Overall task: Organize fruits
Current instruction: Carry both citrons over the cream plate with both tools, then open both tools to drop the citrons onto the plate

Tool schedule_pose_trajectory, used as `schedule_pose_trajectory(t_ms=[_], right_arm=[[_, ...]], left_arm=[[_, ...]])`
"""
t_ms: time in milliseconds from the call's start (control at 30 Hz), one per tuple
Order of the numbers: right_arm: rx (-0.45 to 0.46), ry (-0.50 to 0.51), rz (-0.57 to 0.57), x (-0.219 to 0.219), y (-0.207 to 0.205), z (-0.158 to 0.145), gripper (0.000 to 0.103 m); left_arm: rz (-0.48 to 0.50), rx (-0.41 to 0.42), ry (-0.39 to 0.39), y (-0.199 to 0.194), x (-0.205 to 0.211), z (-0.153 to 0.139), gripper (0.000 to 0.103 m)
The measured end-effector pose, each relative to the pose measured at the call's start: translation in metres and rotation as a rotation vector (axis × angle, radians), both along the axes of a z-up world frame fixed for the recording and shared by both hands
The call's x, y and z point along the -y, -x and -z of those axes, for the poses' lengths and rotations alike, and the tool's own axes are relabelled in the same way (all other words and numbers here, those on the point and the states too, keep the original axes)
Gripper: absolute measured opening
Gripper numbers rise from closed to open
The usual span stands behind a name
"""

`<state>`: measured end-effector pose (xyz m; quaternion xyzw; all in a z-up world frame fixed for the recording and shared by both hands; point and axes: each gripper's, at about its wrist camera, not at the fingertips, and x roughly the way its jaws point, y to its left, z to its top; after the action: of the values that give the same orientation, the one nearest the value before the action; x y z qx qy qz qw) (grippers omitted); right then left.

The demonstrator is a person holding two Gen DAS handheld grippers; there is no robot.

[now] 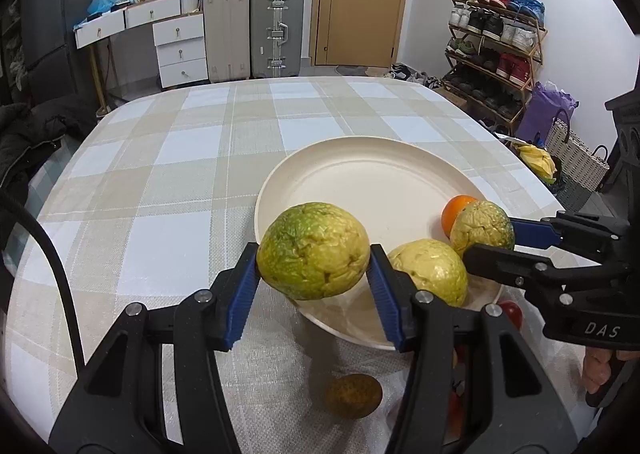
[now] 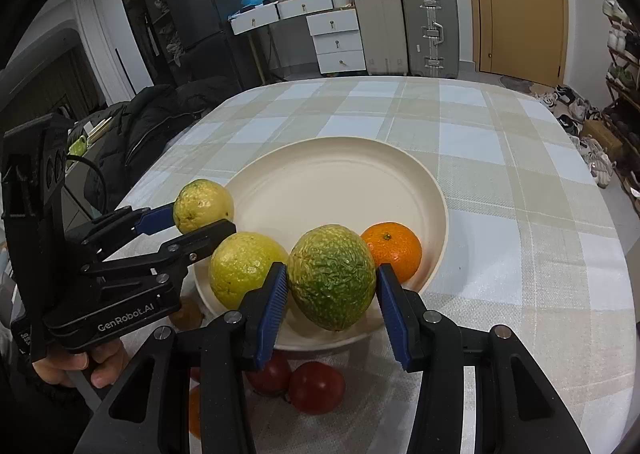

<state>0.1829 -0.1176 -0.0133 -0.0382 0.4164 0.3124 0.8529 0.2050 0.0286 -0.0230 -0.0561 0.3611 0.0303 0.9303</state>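
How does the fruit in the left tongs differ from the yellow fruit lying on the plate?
The fruit in the left tongs is held up between the blue pads, at the plate's near-left rim; the yellow fruit rests on the plate, ungripped. The held fruit has green patches; the resting one is almost all pale yellow. Both are roundish with wrinkled skin.

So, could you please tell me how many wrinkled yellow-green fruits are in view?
3. One is held in the left gripper at the plate's near-left rim, one in the right gripper over the plate beside the orange, and one lies on the plate between them.
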Motion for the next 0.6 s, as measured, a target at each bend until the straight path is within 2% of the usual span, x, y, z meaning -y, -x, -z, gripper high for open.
schedule_pose_trajectory(t_ms=[300,467,567,600], right_arm=[[-0.022,-0.01,0.011,0.001,-0.007,0.007,0.046],[-0.02,-0.028,0.02,0.006,-0.006,0.004,0.048],[0.007,-0.047,0.025,0.013,0.002,-0.004,0.054],[0.017,-0.052,0.029,0.015,0.004,-0.007,0.062]], left_arm=[[-0.004,0.001,-0.038,0.003,0.002,0.0,0.051],[0.011,0.009,-0.025,0.009,0.003,-0.003,0.051],[0.011,0.033,-0.021,0.017,0.002,-0.009,0.052],[0.003,0.043,-0.03,0.02,0.002,-0.011,0.059]])
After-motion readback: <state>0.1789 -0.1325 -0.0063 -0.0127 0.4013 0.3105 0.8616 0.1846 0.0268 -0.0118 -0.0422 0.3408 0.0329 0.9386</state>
